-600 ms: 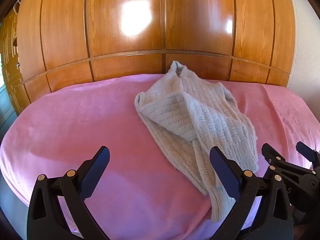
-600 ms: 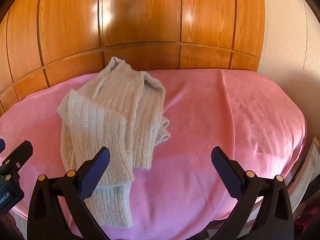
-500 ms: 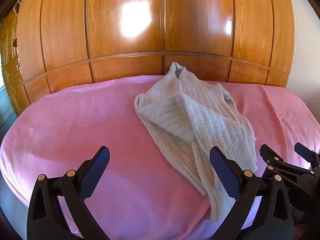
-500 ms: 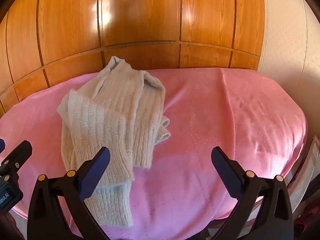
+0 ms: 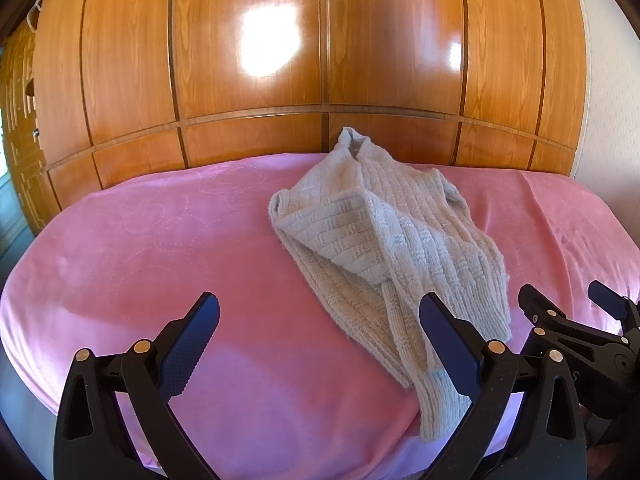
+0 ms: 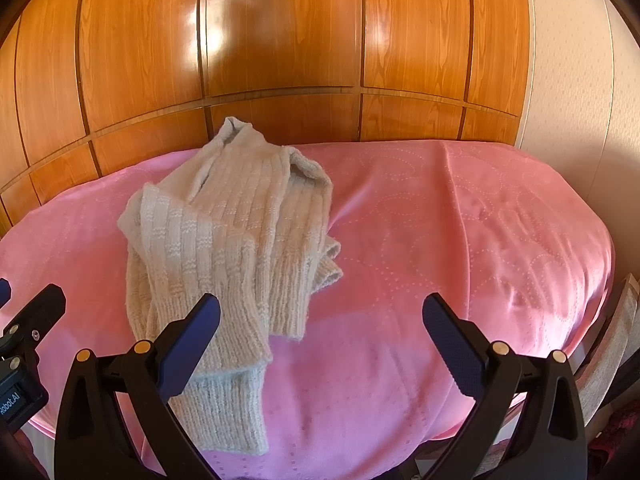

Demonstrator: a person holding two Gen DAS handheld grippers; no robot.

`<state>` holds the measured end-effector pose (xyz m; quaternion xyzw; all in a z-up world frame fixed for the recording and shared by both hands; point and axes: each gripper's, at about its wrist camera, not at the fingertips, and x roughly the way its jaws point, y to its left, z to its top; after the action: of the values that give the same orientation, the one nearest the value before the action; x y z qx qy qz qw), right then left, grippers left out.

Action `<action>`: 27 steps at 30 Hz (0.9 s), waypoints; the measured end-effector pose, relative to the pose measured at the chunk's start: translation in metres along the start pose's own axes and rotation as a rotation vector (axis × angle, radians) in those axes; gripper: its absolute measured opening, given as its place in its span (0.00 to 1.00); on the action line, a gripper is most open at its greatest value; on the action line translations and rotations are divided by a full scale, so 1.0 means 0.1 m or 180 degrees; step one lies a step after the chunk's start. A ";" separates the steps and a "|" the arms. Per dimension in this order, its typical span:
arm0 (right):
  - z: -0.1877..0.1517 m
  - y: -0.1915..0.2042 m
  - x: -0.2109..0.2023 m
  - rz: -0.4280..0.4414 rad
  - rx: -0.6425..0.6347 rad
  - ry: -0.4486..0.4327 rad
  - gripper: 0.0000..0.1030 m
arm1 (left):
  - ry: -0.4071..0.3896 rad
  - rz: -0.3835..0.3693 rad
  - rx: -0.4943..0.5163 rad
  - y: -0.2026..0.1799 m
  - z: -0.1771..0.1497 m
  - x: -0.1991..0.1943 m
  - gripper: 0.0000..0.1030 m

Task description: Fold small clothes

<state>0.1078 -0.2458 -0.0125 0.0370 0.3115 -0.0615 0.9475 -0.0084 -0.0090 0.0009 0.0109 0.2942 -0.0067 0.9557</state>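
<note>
While the knitted sweater lies crumpled and unfolded on the pink bed, one sleeve trailing toward the near edge, both tools hover short of it. Left hand-held gripper and right hand-held gripper stand wide apart and empty, probably so either can take an edge and spread it flat.

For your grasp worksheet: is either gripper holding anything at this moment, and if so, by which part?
Nothing is held. The left gripper and right gripper are both open, above the pink bedspread; the knitted sweater lies crumpled and untouched.
</note>
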 end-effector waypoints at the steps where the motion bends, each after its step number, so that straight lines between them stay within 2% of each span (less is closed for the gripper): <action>1: 0.00 0.00 0.00 -0.0002 -0.0006 -0.0005 0.98 | 0.0000 -0.0003 -0.0006 0.00 0.00 0.00 0.96; 19: 0.00 -0.02 0.04 0.0039 0.0039 0.0140 0.98 | 0.0005 -0.0007 0.0011 -0.02 0.00 0.01 0.96; 27: -0.01 -0.04 0.06 0.0016 0.0033 0.0118 0.98 | 0.0019 -0.0013 0.0029 -0.05 0.00 0.03 0.96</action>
<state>0.1119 -0.2507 -0.0171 0.0439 0.3286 -0.0600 0.9415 -0.0060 -0.0137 -0.0004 0.0147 0.2971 -0.0099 0.9547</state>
